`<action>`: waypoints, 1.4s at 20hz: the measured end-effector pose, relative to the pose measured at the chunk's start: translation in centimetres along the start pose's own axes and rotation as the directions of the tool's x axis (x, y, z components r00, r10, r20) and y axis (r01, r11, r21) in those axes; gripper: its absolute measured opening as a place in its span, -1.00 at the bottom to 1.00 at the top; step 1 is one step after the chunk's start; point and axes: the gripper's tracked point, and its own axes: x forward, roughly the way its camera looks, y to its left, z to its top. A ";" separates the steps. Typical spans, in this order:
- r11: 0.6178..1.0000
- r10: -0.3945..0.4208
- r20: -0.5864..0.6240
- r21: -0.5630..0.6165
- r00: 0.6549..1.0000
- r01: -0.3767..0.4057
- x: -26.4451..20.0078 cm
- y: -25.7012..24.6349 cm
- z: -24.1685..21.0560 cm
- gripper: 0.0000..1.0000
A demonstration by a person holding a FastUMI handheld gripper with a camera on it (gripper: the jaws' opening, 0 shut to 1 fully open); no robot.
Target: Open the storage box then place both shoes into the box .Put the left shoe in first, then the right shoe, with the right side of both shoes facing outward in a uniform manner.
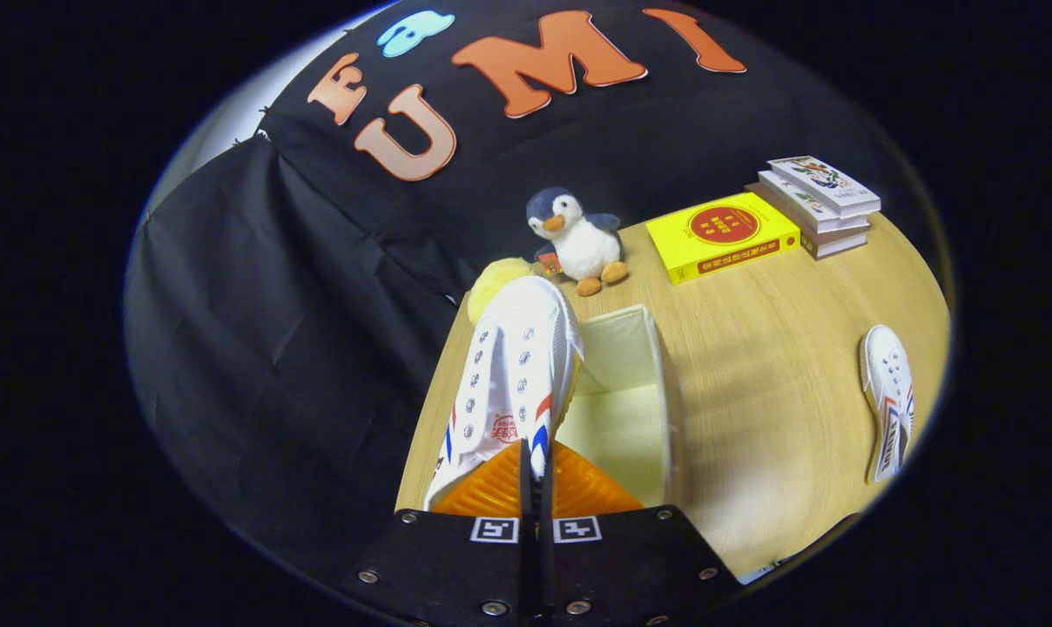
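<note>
My gripper (pixel 536 475) is shut on the rim of a white canvas shoe (pixel 509 366) with red and blue stripes, both fingers pinching its side wall near the heel. The shoe hangs above the left edge of the open pale storage box (pixel 630 409), toe pointing away toward the plush penguin. The box interior looks bare where it shows. A second white shoe (pixel 889 396) with the same stripes lies on its side on the wooden table (pixel 778 383), far to the right of the box.
A plush penguin (pixel 578 239) and a yellow fluffy ball (pixel 494 280) sit just beyond the box. A yellow book (pixel 722 235) and a stack of books (pixel 818 205) lie at the back right. Black cloth hangs past the table's left edge.
</note>
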 end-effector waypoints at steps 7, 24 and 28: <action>0.996 -0.090 -0.053 -0.009 0.994 0.090 3.8 0.1 -3.5 -0.99; 0.997 -0.049 -0.130 -0.063 0.990 0.041 5.7 2.4 -5.5 0.29; 0.996 -0.024 -0.070 -0.091 0.997 0.017 3.0 1.9 -2.9 0.97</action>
